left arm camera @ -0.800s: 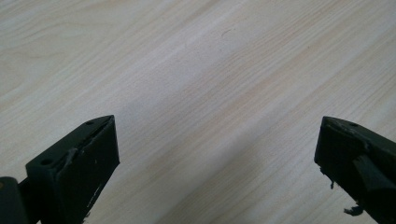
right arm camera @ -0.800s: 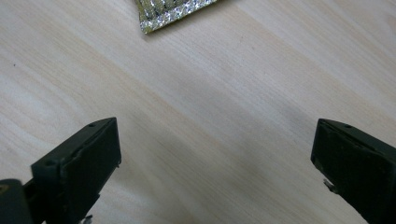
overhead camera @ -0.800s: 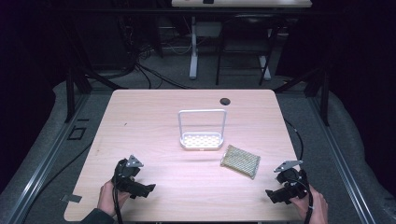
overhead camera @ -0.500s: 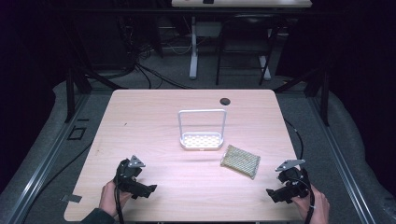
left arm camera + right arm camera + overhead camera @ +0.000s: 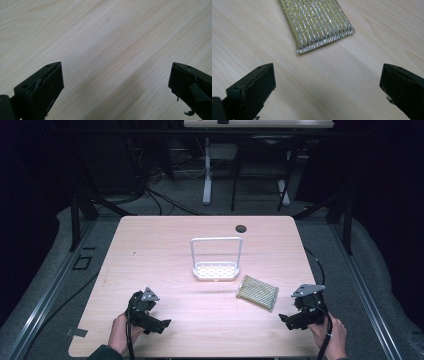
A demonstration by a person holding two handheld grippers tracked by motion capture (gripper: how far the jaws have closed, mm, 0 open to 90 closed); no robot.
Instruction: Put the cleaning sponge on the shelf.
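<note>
Just ahead of the right gripper (image 5: 289,318) — jaws spread wide, holding nothing — the gold scouring pad (image 5: 257,292) lies flat near the worktop's (image 5: 150,240) right edge.

A white wire rack (image 5: 216,261) is set near the middle of a pale wooden table (image 5: 160,245), standing upright on its perforated base with a tall loop handle. Behind the rack, near the table's far edge, a small dark round hole (image 5: 241,228) is seen. Beyond the table, the white leg of a second desk (image 5: 207,170) is seen on grey floor, with black cables (image 5: 150,190) strewn to its left.
</note>
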